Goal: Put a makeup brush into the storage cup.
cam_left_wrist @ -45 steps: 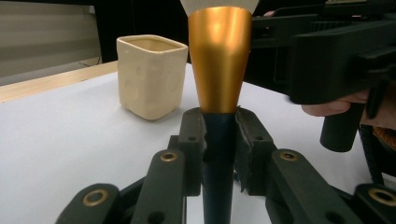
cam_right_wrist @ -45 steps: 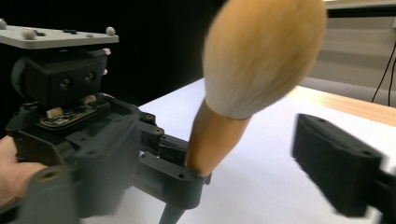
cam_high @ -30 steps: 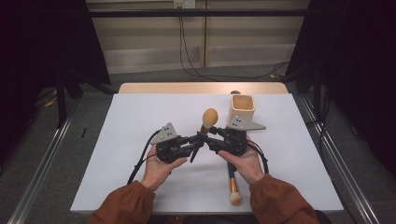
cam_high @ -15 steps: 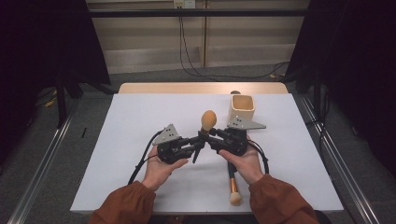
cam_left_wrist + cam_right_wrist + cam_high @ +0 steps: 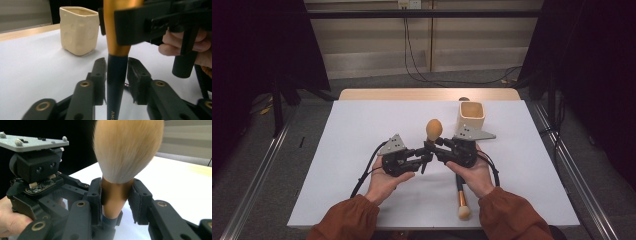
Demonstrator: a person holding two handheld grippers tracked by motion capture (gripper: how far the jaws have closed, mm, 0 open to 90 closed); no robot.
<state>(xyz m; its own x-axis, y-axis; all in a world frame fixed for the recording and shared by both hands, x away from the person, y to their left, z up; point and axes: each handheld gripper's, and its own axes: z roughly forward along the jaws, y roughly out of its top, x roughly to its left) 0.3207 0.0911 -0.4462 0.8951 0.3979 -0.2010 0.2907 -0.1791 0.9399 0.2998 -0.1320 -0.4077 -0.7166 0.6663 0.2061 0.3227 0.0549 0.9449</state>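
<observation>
the right gripper [image 5: 117, 192] pinches the gold collar of the makeup brush [image 5: 433, 129], bristles up, mid-table. the left gripper [image 5: 117, 75] has just been opening, its pads now slightly off the dark handle between them: likely a handover. the cream cup [image 5: 471, 116] stands near behind, a second brush [image 5: 461, 197] lies near the front edge; white table [image 5: 352, 130] open leftward.

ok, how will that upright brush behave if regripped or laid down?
The brush is probably light and stiff. Its dark handle looks glossy and tapered, so it may slide through pads. It is round, so it would likely roll if laid flat. The bristle head looks soft and should squash under a push.
</observation>
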